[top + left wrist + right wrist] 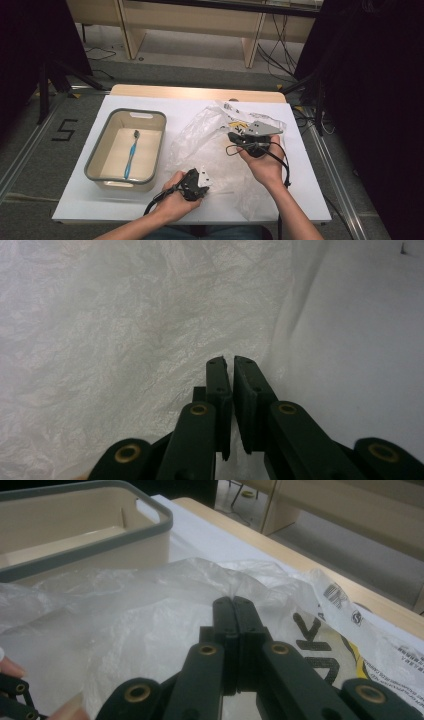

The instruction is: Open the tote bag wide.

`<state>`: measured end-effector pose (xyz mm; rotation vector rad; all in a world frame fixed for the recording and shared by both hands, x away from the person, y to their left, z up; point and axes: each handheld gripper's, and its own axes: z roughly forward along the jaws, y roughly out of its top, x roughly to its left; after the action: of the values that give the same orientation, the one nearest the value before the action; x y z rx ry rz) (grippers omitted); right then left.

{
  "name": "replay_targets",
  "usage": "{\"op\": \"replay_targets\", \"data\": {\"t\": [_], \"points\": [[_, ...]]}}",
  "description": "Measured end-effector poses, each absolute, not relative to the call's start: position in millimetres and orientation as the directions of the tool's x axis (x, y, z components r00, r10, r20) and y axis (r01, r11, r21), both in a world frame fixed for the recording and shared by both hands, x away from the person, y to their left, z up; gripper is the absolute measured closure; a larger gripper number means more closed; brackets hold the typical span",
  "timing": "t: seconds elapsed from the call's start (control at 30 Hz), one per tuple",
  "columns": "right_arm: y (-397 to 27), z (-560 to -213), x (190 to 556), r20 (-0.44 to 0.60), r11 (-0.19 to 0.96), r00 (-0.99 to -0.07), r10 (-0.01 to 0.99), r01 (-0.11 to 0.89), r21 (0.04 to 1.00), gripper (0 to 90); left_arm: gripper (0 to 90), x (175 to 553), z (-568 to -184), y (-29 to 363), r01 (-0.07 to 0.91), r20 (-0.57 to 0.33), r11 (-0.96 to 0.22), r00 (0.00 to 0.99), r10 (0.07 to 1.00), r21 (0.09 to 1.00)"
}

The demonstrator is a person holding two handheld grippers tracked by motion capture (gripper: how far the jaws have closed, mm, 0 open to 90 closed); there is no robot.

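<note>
Clear plastic bag (pixel 210 135) lies crumpled on the white table (pixel 90 200), right of centre; printing sits on its far right part: black letters, a "K" readable in the right gripper view (pixel 312 635), a yellow patch, a barcode-like block and small text too fine to read.

Right hand-held gripper (pixel 239 136) is raised at the bag's upper right portion; jaws clenched on a fold of the film (pixel 235 592), which peaks up at the tips. Left hand-held gripper (pixel 202 189) sits at the bag's near edge, low over the table; jaws nearly closed with a thin gap between the pads (pixel 232 390), film (pixel 125 340) close behind them; whether film is caught between them, cannot tell.

Surroundings: beige tub with grey rim (pixel 100 150) stands to the left of the bag, just beside it; 1 blue toothbrush (pixel 132 155) lies inside, lengthwise. Floor left of the table carries a black mark reading "5" (pixel 65 130). Pale wooden furniture (pixel 200 20) stands beyond the table; cables trail on the floor there.
</note>
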<state>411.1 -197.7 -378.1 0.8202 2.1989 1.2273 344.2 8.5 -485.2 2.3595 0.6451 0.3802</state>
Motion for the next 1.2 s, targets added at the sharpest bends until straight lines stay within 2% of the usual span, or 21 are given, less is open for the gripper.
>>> {"op": "replay_targets", "data": {"t": [0.33, 0.5, 0.63, 0.83, 0.93, 1.2], "points": [[-197, -377, 413, -0.113, 0.397, -0.696, 0.71, 0.262, 0.88, 90.0, 82.7, 345, -485, 9, 0.345, 0.108, -0.669, 0.837, 0.537, 0.659], [-197, -378, 413, -0.106, 0.394, -0.693, 0.713, 0.271, 0.878, 90.0, 77.4, 344, -481, 12, 0.344, 0.09, -0.66, 0.843, 0.53, 0.668], [-198, -378, 413, -0.106, 0.39, -0.691, 0.716, 0.269, 0.881, 90.0, 68.8, 338, -469, 15, 0.33, 0.083, -0.621, 0.837, 0.54, 0.711], [-198, -377, 413, -0.103, 0.387, -0.69, 0.716, 0.27, 0.881, 90.0, 49.3, 329, -446, 28, 0.308, 0.083, -0.565, 0.823, 0.562, 0.765], [-198, -378, 413, -0.105, 0.39, -0.692, 0.714, 0.27, 0.88, 90.0, 41.3, 330, -435, 37, 0.328, 0.075, -0.551, 0.807, 0.586, 0.768], [-196, -381, 413, -0.104, 0.393, -0.694, 0.712, 0.272, 0.878, 90.0, 32.5, 333, -417, 56, 0.34, 0.058, -0.521, 0.794, 0.605, 0.783]]}}
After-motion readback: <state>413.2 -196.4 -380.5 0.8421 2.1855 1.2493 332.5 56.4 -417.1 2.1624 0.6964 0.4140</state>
